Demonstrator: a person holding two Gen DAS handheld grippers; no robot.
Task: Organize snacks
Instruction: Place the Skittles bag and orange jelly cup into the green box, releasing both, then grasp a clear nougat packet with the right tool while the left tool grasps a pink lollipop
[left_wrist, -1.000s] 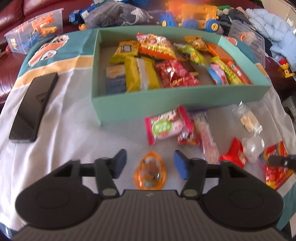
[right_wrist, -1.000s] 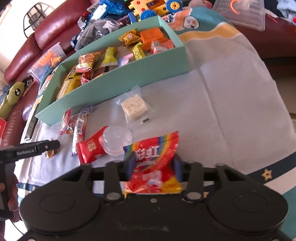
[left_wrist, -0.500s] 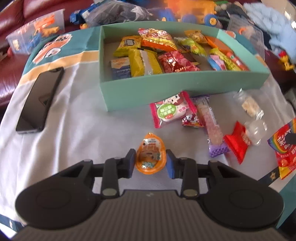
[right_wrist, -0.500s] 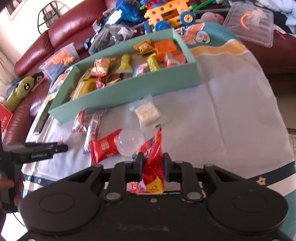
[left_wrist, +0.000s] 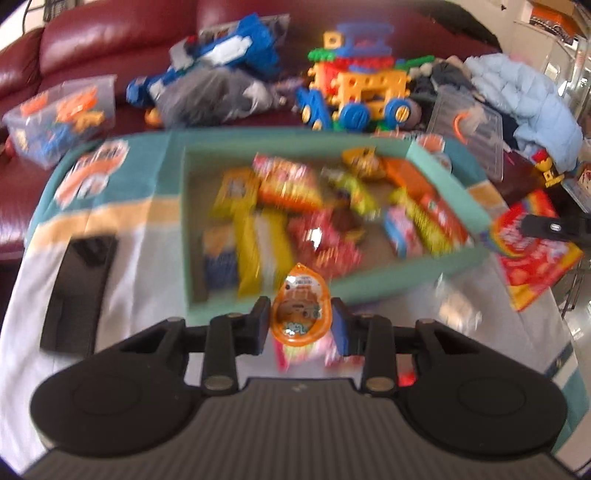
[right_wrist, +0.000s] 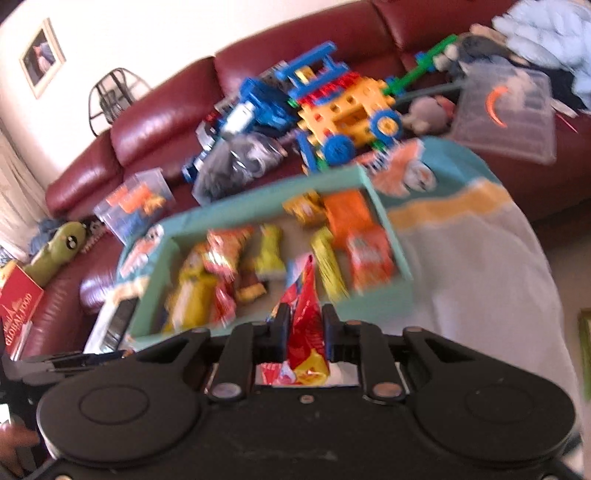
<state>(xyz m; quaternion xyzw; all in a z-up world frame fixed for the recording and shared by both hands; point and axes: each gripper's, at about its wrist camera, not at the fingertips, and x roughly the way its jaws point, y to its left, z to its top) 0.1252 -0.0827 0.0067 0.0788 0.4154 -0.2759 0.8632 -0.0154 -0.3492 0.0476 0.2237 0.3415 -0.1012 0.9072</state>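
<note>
Both grippers are carrying snacks right now. Left gripper (left_wrist: 300, 325) is pinching an orange jelly cup (left_wrist: 301, 312), fingers narrowed tight on either side, hanging it just in front of the teal box (left_wrist: 388, 286) near wall. Right gripper (right_wrist: 304, 334) is squeezing a red rainbow candy bag (right_wrist: 308, 325), crumpled edge-on btwn the fingers, also riding just short of the box; same bag is showing at the right of the left cam (left_wrist: 532, 243), lifted beside the box's right end.

Progress, judging by the layout: box is already holding a good dozen packets, yellow, orange, red, so most sorting looks done. These two aren't in yet, and at least a pink-and-white packet (left_wrist: 295, 356) is lying on the cloth under the left gripper. More may be there; too blurry to count.

Around: black phone (left_wrist: 79, 290) lying on the cloth left of the box, well apart. Toy blocks truck (right_wrist: 347, 110) and clear bin (left_wrist: 61, 118) sitting on the maroon sofa (right_wrist: 166, 110) behind. Nothing's blocking the drop except the box wall itself. Contents are crowded, though, esp. the middle.
</note>
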